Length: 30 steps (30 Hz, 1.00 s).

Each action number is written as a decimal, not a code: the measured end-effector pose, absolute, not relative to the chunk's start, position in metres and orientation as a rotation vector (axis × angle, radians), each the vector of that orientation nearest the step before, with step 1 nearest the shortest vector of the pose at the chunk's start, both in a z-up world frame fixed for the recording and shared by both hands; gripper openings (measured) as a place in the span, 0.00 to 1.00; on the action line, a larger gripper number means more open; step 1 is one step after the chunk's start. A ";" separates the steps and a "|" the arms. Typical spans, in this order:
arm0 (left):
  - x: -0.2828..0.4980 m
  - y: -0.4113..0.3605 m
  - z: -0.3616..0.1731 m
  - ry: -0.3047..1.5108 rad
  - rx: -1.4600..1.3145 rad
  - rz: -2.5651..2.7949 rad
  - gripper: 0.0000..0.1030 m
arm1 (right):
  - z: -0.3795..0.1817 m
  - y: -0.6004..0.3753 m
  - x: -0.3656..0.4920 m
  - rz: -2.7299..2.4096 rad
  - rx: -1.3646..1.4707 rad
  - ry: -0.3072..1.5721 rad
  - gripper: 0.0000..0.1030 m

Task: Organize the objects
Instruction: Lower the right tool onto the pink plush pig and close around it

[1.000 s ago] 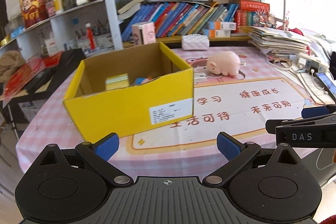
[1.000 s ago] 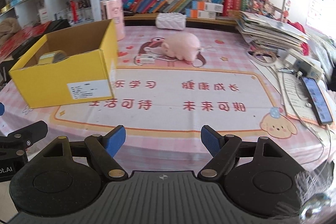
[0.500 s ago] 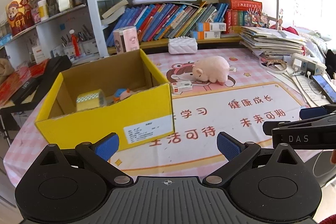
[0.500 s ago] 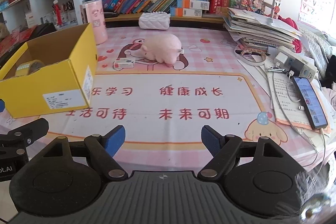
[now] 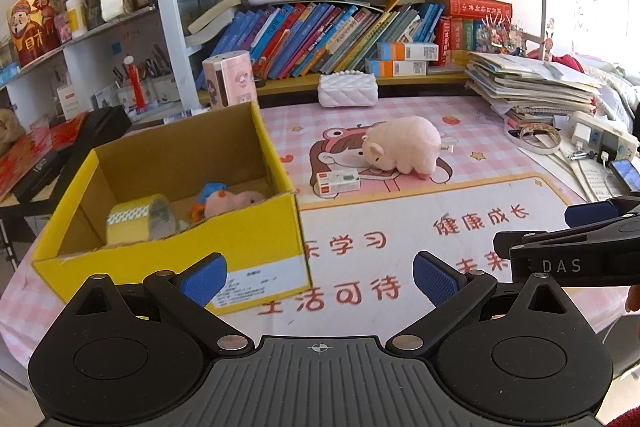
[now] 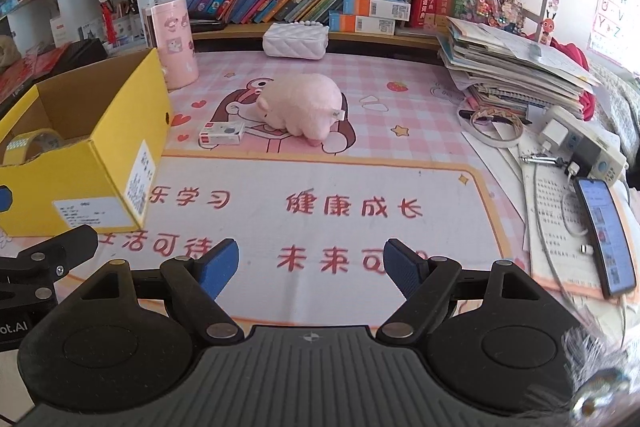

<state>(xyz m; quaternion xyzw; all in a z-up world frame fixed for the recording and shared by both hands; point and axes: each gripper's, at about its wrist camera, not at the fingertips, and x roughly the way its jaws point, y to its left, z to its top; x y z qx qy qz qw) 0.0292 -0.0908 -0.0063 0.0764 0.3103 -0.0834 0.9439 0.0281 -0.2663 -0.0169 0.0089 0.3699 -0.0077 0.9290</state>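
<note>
I see tape (image 5: pixel 140 217) and a small toy (image 5: pixel 228 201) already in the yellow box (image 5: pixel 240 247); plush pig (image 6: pixel 300 109) and small carton (image 6: pixel 222 133) wait on the tabletop (image 6: pixel 360 183). Both my grippers, left (image 5: pixel 318 273) and right (image 6: pixel 311 263), hang with jaws open, empty.

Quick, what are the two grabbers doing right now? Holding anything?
Left gripper: open, holding nothing.
Right gripper: open, holding nothing.

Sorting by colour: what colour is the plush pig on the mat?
Pale pink plush pig, clearest in the right wrist view.
</note>
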 end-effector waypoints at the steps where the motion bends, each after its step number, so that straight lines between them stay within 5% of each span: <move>1: 0.032 -0.093 -0.006 0.633 0.156 -0.168 0.98 | -0.017 -0.269 0.032 -0.013 0.017 0.758 0.76; 30: 0.098 -0.174 -0.015 0.653 0.141 -0.075 0.97 | -0.015 -0.342 0.133 0.129 0.030 0.733 0.70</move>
